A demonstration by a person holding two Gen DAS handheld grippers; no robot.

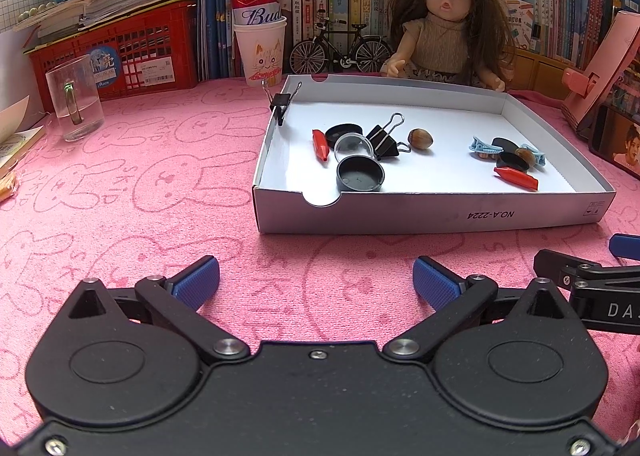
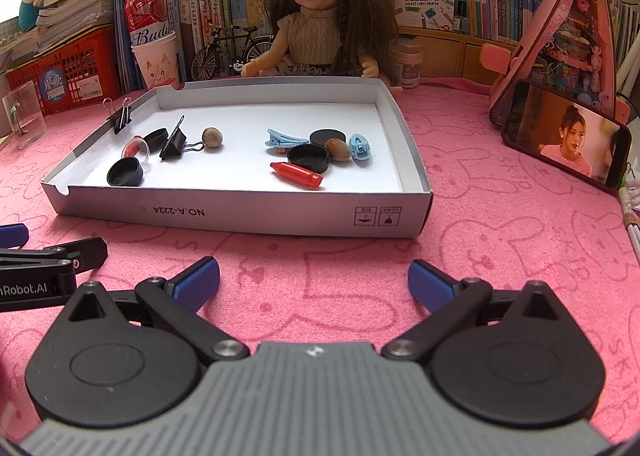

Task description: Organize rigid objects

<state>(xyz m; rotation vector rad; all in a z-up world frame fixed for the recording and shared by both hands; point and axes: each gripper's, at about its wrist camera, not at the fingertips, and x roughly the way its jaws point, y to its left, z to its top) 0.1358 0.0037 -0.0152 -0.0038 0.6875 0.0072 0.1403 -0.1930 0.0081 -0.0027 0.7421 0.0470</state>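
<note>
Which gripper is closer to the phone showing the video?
Right. The right gripper sits on the phone's side of the box; the left gripper sits beyond it, farther from the phone.

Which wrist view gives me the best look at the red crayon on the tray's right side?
Right wrist: the red crayon lies near centre frame, whole and unobstructed. Left wrist shows the same crayon whole too, but off toward the frame's right.

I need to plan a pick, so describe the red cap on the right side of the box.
The red cap looks like smooth, glossy plastic: a tube tapering to a small rounded tip. It lies on its side on the white floor of the box, tip pointing left, just in front of a black lid. Neither gripper touches it.
</note>
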